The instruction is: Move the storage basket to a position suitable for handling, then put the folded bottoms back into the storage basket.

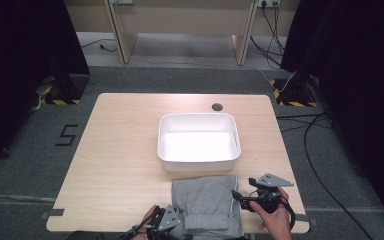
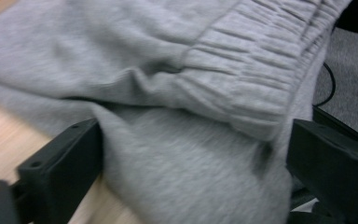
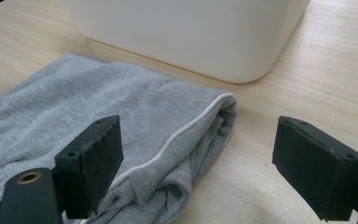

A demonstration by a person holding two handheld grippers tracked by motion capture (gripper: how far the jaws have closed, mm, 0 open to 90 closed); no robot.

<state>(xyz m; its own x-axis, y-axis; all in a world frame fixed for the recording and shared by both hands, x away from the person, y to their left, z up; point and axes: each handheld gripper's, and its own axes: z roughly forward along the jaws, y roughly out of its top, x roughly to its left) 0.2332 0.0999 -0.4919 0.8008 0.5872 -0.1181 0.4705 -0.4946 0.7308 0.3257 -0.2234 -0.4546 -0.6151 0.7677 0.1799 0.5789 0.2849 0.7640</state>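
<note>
grey folded garment: lies at the bench's near edge, just before the white tub | left claw: jaws wide apart, straddling the waistband end, nothing clamped | right claw: jaws wide apart over the garment's white-piped edge, holding nothing

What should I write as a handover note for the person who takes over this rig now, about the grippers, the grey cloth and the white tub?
Left gripper: open, jaws astride the elastic waistband end of the folded grey fabric garment, not closed on it.
Right gripper: open, at the garment's right edge with the white piping, nothing held.
The garment lies folded at the near edge of the light wooden table, just in front of the empty white plastic tub.
Done: garment folded.
Left, probably: grip both sides, lift it into the tub.
</note>
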